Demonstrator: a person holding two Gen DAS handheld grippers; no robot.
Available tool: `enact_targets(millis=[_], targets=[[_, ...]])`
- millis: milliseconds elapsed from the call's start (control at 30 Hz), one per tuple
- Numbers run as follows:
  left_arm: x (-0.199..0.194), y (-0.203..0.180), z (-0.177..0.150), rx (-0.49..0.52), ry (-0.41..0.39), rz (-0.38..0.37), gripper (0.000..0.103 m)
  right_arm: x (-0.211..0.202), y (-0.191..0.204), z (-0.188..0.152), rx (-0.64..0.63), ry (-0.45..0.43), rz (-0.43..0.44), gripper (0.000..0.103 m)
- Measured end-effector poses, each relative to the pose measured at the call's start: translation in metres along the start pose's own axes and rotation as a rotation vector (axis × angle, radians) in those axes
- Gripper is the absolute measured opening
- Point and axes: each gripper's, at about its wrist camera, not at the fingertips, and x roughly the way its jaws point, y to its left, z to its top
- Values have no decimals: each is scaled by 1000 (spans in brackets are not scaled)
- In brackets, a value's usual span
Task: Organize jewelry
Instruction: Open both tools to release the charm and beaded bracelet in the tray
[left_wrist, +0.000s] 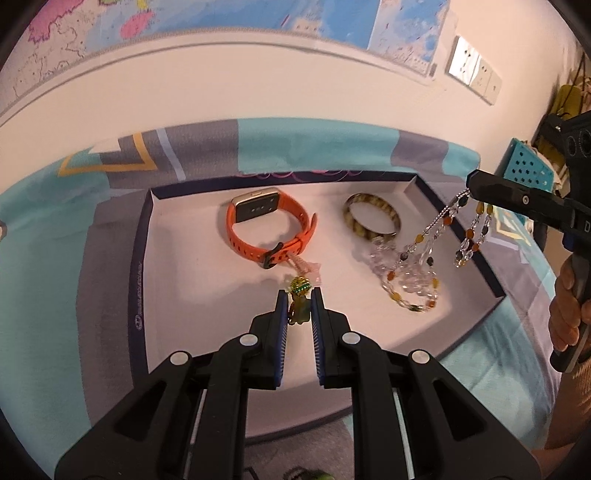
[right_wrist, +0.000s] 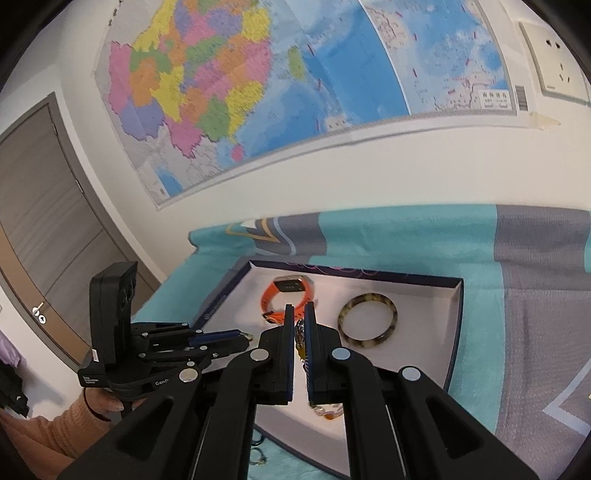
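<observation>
Two grippers are held over the shallow tray (left_wrist: 142, 258): the right gripper (left_wrist: 471, 184), clamped on a beaded necklace (left_wrist: 428, 254) draped down onto the tray's right edge; the left gripper (left_wrist: 299, 295), nearly closed on a small green charm (left_wrist: 298, 308) hanging vertically near the front edge

R gripper (right_wrist: 300, 314) clamps beaded necklace (right_wrist: 299, 334) over tray (right_wrist: 455, 332) w/ orange watch (right_wrist: 286, 297), bangle (right_wrist: 368, 324).
</observation>
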Motion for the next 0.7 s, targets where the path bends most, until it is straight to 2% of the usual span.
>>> enact_targets(millis=[167,433,500,533,700], targets=[[6,2,-1,-4,16,13,15,12,-11,-5,24,35,-22,4],[-4,1,-4,2,-13,14,32,17,-22,-11,49,69,-57,8],[-10,2,-5,4,-27,11,36,15,-23,-13,53,70,-65,12],[-13,1,-6,7,-33,10,38,14,-24,-15,54,69,-68,18],[-26,2,-17,16,-46,3,43,5,-20,-28,33,79,-60,25]])
